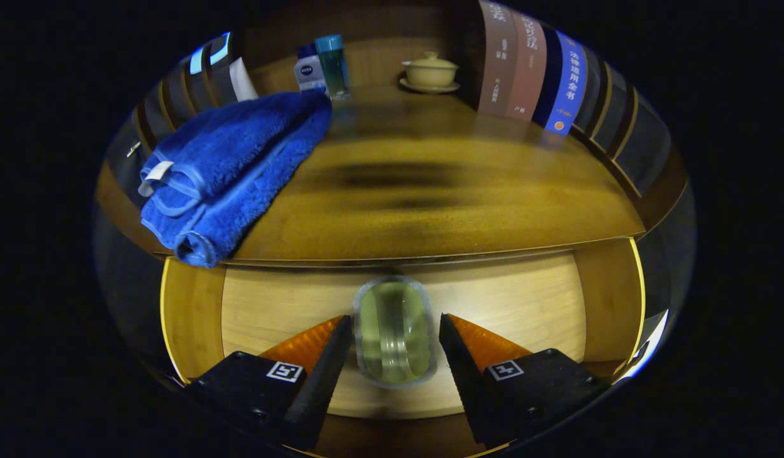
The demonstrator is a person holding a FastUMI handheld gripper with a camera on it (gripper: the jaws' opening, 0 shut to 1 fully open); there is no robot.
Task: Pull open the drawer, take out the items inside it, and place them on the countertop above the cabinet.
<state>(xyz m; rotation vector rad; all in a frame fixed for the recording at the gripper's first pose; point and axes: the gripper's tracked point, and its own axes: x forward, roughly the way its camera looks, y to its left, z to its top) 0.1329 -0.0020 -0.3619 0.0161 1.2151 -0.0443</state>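
Dim, warm light overall; drawer floor [290, 305] is the brightest patch, lit from above. Soft dark shadow smear mid-countertop [430, 210]. Heavy fisheye bending at edges: books [532, 70] upper right curve. Green object between the fingers looks blurred.

Wooden shelf wall [379, 60] behind, row of books [532, 70], dim warm light

The gripper's camera looks forward and down along its jaws, close over the open drawer [188, 318], countertop [430, 210] beyond.
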